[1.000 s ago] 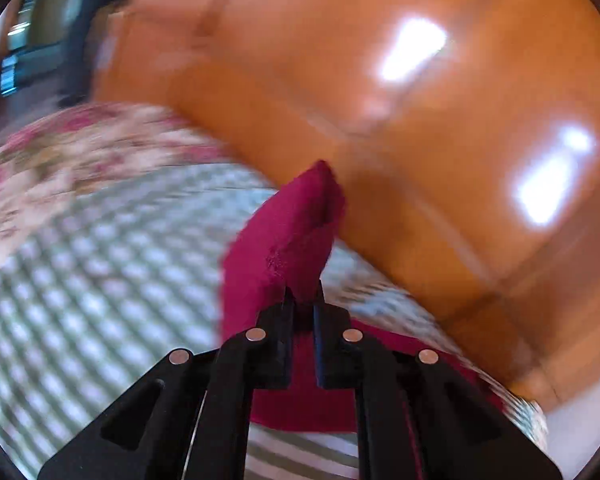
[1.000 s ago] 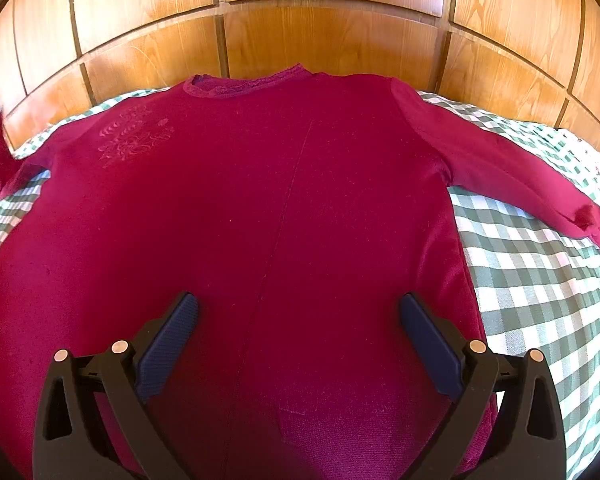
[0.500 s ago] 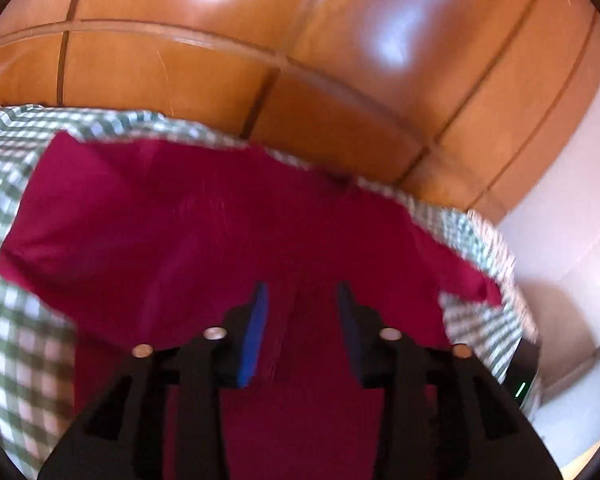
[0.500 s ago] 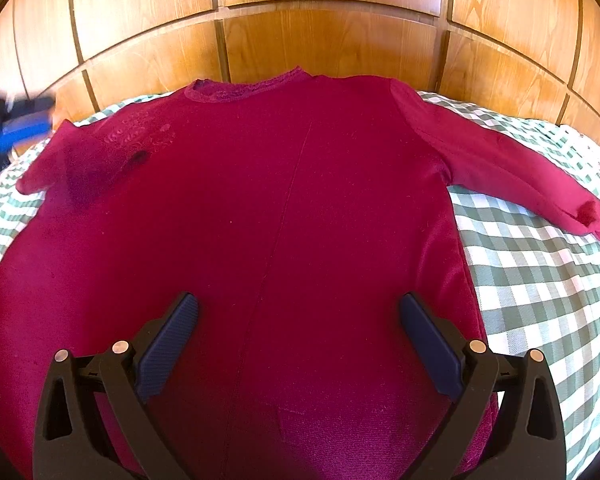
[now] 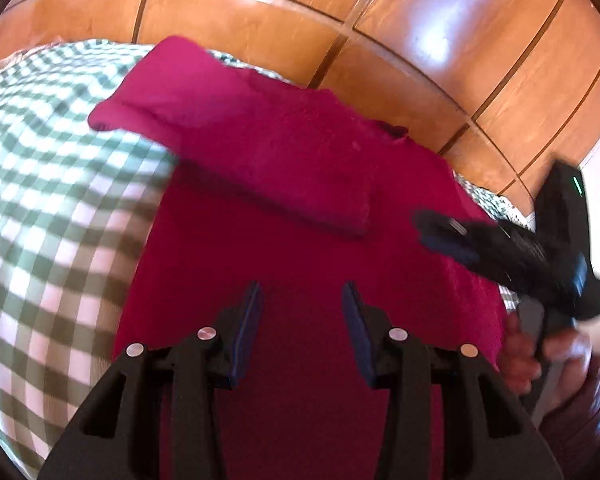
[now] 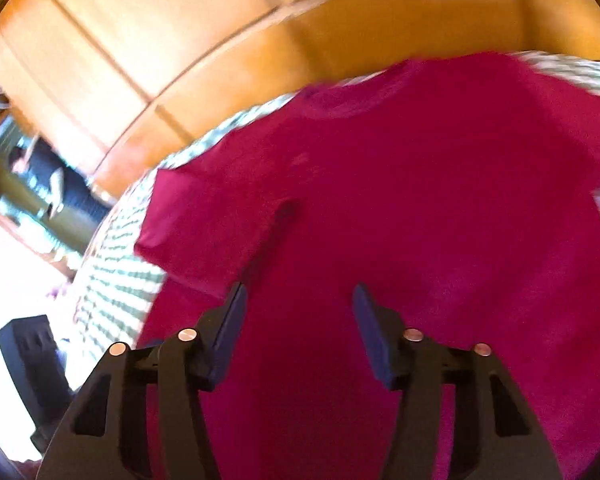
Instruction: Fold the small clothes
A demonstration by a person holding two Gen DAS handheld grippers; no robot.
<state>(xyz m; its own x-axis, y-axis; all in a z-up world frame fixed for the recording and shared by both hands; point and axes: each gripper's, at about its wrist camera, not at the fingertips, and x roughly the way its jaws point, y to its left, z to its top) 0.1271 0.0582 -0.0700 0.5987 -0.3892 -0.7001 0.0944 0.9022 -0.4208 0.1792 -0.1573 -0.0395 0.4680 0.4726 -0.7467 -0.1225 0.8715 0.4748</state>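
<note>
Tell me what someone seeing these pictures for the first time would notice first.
The deep crimson long-sleeved knit top fills the middle of both views, spread on a green-and-white checked bedcover, with one sleeve folded across its chest. Behind it rises a glossy orange-brown wooden panelled headboard. In the left wrist view, the left gripper hangs open over the top, while the blurred right gripper comes in from the right.

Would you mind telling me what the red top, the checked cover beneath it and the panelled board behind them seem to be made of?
Red top: soft knit, probably cotton jersey; matte, fuzzy surface, limp folded sleeve.
Checked cover: woven cloth, green and white gingham, matte.
Panelled board: wood or wood veneer, glossy varnish; visible grain and bright reflections.
</note>
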